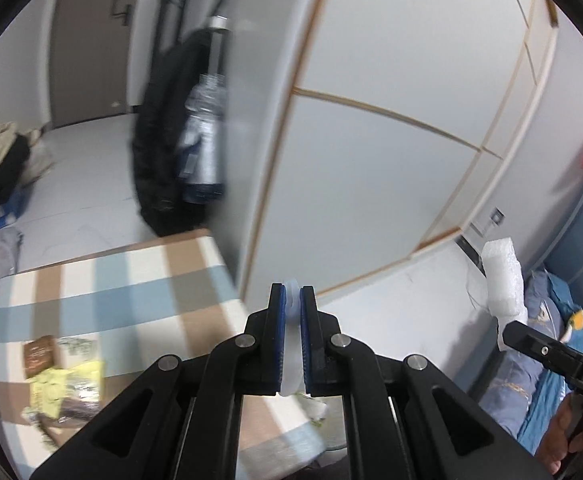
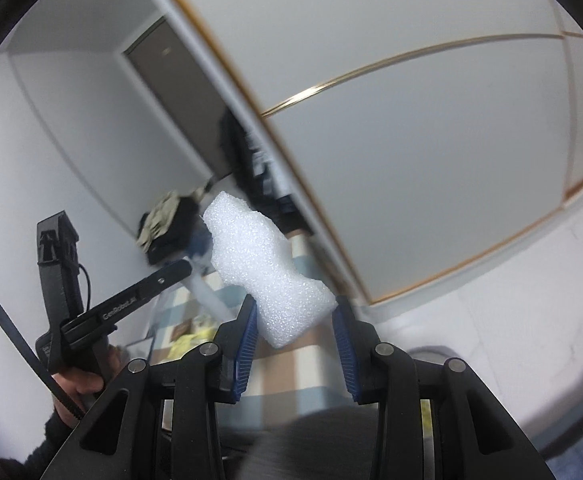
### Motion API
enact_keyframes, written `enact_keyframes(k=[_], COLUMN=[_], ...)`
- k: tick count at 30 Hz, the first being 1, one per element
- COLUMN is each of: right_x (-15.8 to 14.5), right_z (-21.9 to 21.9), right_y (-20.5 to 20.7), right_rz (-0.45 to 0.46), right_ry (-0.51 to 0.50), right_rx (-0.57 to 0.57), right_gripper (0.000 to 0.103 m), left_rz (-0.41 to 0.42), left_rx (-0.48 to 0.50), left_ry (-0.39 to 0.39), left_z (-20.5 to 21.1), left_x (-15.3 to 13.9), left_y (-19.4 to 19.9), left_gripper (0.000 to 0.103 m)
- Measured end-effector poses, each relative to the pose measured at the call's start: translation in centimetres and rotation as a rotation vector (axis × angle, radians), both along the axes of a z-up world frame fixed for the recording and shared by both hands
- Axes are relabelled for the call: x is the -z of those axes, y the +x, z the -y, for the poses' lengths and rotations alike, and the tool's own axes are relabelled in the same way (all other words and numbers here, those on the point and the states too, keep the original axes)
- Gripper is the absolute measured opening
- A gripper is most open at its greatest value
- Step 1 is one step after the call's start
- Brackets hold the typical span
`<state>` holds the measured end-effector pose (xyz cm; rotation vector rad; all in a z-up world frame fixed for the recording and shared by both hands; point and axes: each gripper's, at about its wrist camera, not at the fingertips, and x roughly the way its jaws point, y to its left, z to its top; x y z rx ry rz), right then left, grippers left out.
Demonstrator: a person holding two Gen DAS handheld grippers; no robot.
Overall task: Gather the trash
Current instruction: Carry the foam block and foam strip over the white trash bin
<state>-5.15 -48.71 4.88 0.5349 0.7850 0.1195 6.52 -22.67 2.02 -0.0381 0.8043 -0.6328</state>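
My left claw [image 1: 291, 336] is pressed together on a thin, translucent white film [image 1: 292, 364], limp plastic pinched between the blue ribbed pads [image 1: 277, 340]. Whether the film is a bag I cannot tell, and nothing shows inside it.

My right claw [image 2: 295, 344] is clamped on a foam block [image 2: 265, 264], its pads partly apart with the block's lower end wedged between them. The foam is white, grainy and spongy, with a wavy, notched outline, and it sticks up and to the left from the pads. In the left view the same foam [image 1: 501, 280] shows at the far right, above the black tip of the right claw.

Below both claws lies a bench [image 1: 131, 288] covered in a checked cloth of pale blue, tan and cream. On it, at lower left, lie crinkly wrappers [image 1: 65, 384], yellow and brown, loose and flat.

Behind stands a wardrobe [image 1: 391, 128], smooth grey panels edged with thin wood strips. Beside it hangs a dark coat [image 1: 159, 140], blurred.
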Motion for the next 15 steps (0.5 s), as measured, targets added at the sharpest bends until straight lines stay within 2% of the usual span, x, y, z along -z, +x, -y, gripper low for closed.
enact_keyframes(k=[6,15], right_x=[4.1,14.3], right_z=[4.7,8.5], right_y=[-1.0,-0.7], right_rz=[-0.095,-0.298], right_ry=[-0.016,0.065], right_rx=[0.107,0.169], right_gripper=[0.036,0.036], left_rz=[-0.074,-0.264], left_rx=[0.095,0.224], left_ry=[0.005,0.066], left_z=[4.1,9.3], left_x=[2.3,8.7], left_y=[0.5,1.8], left_gripper=[0.003,0.003])
